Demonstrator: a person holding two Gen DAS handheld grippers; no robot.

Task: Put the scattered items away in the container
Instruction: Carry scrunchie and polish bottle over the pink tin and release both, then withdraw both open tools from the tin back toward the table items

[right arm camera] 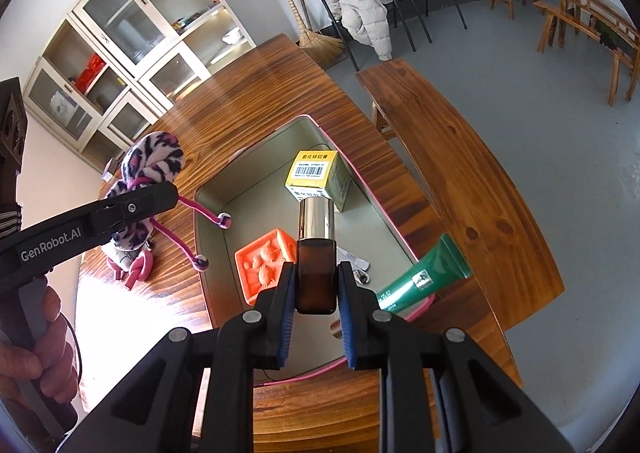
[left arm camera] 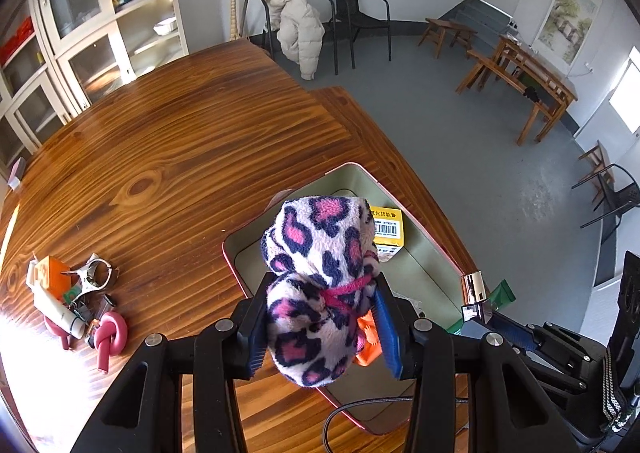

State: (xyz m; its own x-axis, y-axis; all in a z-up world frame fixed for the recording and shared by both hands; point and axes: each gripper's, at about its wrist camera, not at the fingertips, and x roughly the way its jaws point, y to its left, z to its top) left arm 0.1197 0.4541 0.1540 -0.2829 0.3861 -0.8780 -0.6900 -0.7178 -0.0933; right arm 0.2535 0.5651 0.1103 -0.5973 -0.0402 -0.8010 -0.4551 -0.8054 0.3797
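Two tools hang over the tabletop [right arm camera: 248,101], each loaded: the container [right arm camera: 256,197] lies directly beneath the right tool [right arm camera: 316,285], clamped on an upright brown bottle with a shiny cap [right arm camera: 316,249]. The left tool [left arm camera: 320,317] pinches a fuzzy leopard-print pouch [left arm camera: 320,273], nearer the container's left rim, cords dangling.
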